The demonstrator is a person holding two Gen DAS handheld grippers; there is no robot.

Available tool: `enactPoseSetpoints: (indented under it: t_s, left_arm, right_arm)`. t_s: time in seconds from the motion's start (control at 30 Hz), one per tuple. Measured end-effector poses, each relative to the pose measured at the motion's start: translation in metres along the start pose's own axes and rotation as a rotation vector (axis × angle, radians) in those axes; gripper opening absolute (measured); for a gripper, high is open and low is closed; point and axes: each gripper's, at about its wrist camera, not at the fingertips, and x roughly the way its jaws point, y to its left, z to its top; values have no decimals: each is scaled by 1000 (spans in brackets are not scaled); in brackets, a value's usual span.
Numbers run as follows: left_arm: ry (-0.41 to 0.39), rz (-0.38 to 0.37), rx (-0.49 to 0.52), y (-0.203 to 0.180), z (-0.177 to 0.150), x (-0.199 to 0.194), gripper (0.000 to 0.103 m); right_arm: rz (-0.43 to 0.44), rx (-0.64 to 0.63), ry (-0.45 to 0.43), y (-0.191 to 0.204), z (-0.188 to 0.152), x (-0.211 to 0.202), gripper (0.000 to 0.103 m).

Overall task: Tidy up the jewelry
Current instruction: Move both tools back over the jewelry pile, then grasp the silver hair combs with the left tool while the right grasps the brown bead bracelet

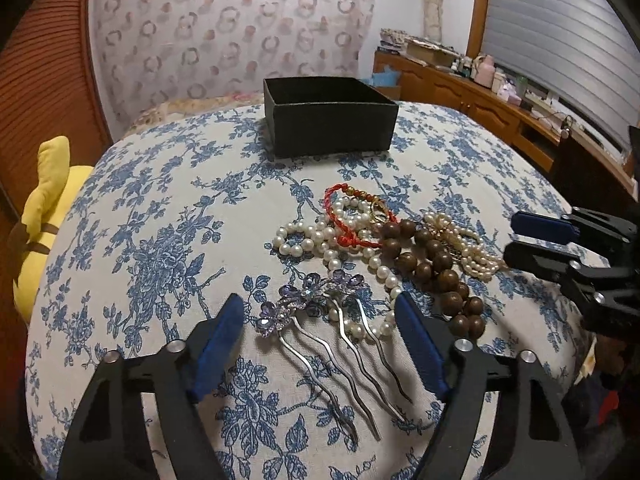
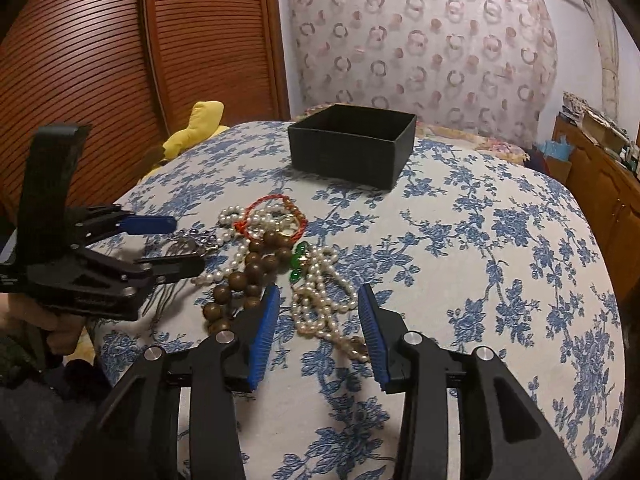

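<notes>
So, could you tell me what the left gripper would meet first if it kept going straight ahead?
Probably the purple flower hair comb, lying between the open left gripper fingers; the pearl necklace lies just beyond.

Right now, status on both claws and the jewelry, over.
Left claw open, straddling hair comb. Right claw open over cream pearl strand. Black box beyond the pile, nothing loaded that shows.

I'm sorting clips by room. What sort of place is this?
Probably a bedroom: a floral-covered bed serves as the work surface, a yellow plush toy lies beside it, and a low wooden dresser holds bottles.
</notes>
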Motion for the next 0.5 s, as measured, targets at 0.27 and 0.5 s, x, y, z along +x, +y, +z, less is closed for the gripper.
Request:
enactPoseSetpoints:
  t_s: [0.27, 0.5]
  left_arm:
    - [8, 16, -20, 5, -2, 2, 58]
    - [-12, -3, -45, 15, -6, -5, 55]
  right_arm:
    - [29, -19, 4, 13, 0, 2, 43]
    - [62, -42, 16, 25, 4, 7, 43]
